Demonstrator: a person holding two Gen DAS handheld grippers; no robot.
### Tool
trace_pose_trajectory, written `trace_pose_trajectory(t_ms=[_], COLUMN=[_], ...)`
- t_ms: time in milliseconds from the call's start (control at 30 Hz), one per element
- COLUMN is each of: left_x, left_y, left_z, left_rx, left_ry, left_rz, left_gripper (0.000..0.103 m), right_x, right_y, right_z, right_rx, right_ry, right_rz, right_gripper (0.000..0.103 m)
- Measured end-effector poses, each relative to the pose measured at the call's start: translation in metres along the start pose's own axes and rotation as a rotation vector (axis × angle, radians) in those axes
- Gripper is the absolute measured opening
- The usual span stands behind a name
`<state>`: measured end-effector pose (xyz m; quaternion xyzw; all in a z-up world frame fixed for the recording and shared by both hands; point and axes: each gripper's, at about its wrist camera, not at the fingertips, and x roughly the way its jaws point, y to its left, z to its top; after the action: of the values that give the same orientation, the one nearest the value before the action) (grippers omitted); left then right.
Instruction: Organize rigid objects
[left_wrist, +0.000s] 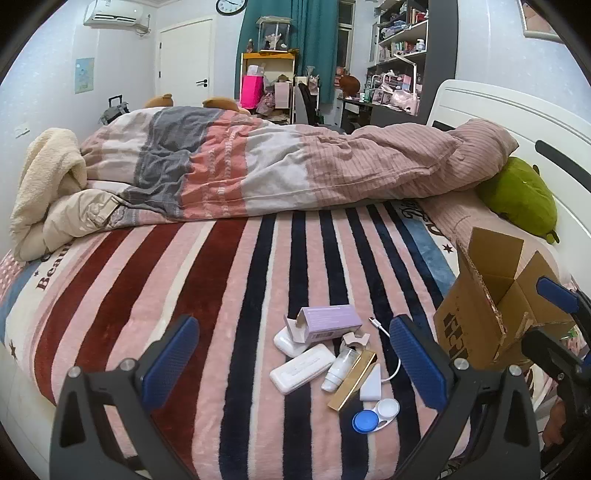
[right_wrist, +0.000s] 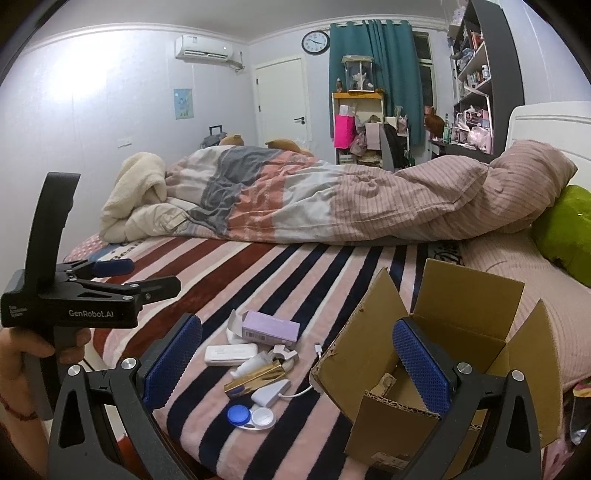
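Observation:
A small heap of rigid items lies on the striped bedspread: a purple carton (left_wrist: 328, 322) (right_wrist: 271, 327), a white flat case (left_wrist: 302, 372) (right_wrist: 231, 354), a small white tube (left_wrist: 340, 368), a gold bar-shaped box (left_wrist: 352, 380) (right_wrist: 256, 377), a white charger with cable (left_wrist: 371, 384) (right_wrist: 271, 393) and a blue-and-white contact lens case (left_wrist: 375, 415) (right_wrist: 251, 415). An open cardboard box (left_wrist: 491, 306) (right_wrist: 439, 354) stands to their right. My left gripper (left_wrist: 295, 365) is open and empty, just before the heap. My right gripper (right_wrist: 299, 365) is open and empty, between heap and box.
A rumpled duvet (left_wrist: 258, 166) and a cream blanket (left_wrist: 48, 177) lie across the far half of the bed. A green plush (left_wrist: 521, 195) sits by the white headboard (left_wrist: 517, 122). Shelves and a desk stand beyond the bed.

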<state>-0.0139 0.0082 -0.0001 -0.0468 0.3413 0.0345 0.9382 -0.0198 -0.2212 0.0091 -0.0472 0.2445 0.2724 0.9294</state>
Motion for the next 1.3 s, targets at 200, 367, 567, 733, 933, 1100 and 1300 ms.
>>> trace_pose_trajectory(t_ms=[200, 367, 567, 733, 933, 1100, 1300], left_x=[-0.0019, -0.0032, -0.0045, -0.0054, -0.0055, -0.006, -0.0057], left_y=[0.001, 0.0019, 0.0036, 0.0047, 0.0047, 0.0049, 0.007], left_z=[0.0008, 0.0009, 0.0008, 0.0006, 0.0006, 0.0004, -0.0009], left_rx=[-0.003, -0.004, -0.007, -0.008, -0.006, -0.007, -0.009], left_ry=[-0.001, -0.001, -0.002, -0.002, -0.002, -0.003, 0.0], left_rz=[-0.006, -0.006, -0.005, -0.006, -0.003, -0.005, -0.011], left_gripper=[0.103, 0.103, 0.103, 0.103, 0.103, 0.103, 0.103], right_x=[-0.0001, 0.0016, 0.0015, 0.0006, 0.0005, 0.0005, 0.0007], right_y=[0.0003, 0.0007, 0.0008, 0.0, 0.0005, 0.0, -0.0004], right_z=[-0.0003, -0.0002, -0.0009, -0.0017, -0.0016, -0.002, -0.0032], right_rx=[0.001, 0.006, 0.009, 0.011, 0.011, 0.01, 0.013], right_ry=[0.0, 0.007, 0.006, 0.003, 0.002, 0.002, 0.005], right_rz=[0.0, -0.01, -0.013, -0.008, -0.009, -0.008, 0.005], right_gripper=[0.103, 0.103, 0.103, 0.103, 0.103, 0.103, 0.103])
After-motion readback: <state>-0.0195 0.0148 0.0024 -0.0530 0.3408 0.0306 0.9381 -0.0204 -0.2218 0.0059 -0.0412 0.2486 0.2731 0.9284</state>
